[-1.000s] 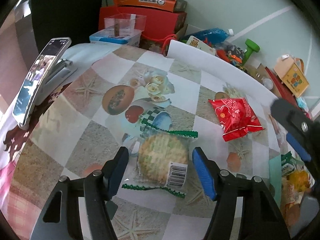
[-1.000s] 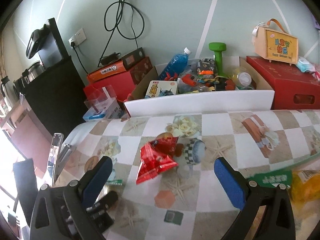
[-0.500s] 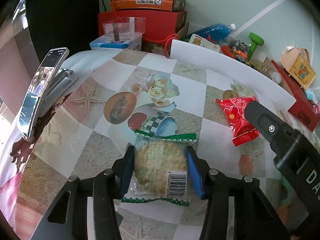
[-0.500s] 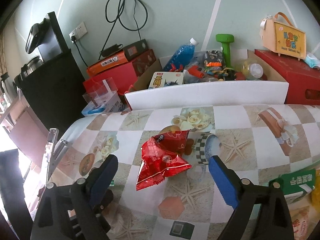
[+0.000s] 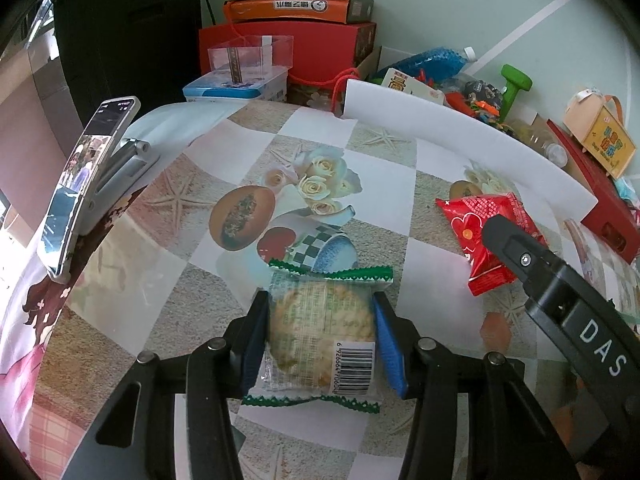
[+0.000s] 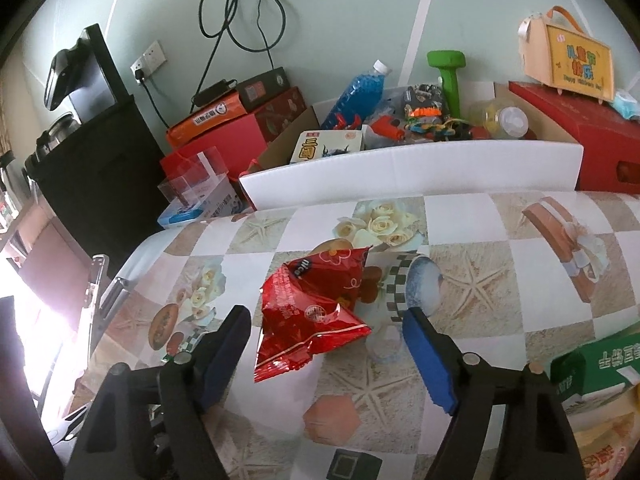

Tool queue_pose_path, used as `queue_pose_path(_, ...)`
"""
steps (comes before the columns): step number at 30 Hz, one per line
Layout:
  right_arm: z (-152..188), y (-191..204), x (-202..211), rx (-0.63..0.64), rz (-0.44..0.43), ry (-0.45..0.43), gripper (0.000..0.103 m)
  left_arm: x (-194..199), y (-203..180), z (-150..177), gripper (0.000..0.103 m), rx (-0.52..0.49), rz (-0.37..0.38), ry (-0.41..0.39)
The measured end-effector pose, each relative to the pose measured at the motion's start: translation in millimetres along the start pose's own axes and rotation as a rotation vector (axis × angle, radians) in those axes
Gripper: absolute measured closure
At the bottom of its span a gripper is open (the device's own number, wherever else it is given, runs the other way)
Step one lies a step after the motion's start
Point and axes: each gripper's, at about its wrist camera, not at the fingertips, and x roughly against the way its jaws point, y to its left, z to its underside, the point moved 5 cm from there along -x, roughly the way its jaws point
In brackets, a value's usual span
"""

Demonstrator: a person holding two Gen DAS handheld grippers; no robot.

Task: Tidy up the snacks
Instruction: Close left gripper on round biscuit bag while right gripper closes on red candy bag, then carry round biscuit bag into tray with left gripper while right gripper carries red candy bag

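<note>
Two snacks are in play: left gripper (image 5: pixel 320 336) clamps the cracker pack (image 5: pixel 322 336); right gripper (image 6: pixel 326 356), jaws just narrowing, straddles the ungripped red packet (image 6: pixel 316 312) mid-frame; sorting barely begun.

Legible markings, left and right wrist views.
"DAS" in white on the black gripper arm (image 5: pixel 576 328) at right of the left view; a barcode beginning "6 92666" on the cracker packet (image 5: pixel 320 328) at lower centre; "nice" on the red snack bag (image 6: pixel 312 304) at centre of the right view.

Close downward wrist views – shared tabletop (image 5: pixel 384 184)
</note>
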Motion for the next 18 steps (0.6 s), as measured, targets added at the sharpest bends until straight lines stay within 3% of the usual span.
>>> queue_pose_path(7, -1.1, 0.4, 2.4, 0.001, -0.021, -0.011, 0.05, 0.0, 1.2, -0.4, 0.052, 0.011, 0.004, 0.0)
queue_pose_path(18, -1.2, -0.3, 5.6, -0.003, -0.029, -0.018, 0.051, 5.7, 2.1, 0.1, 0.052, 0.047, 0.03, -0.006)
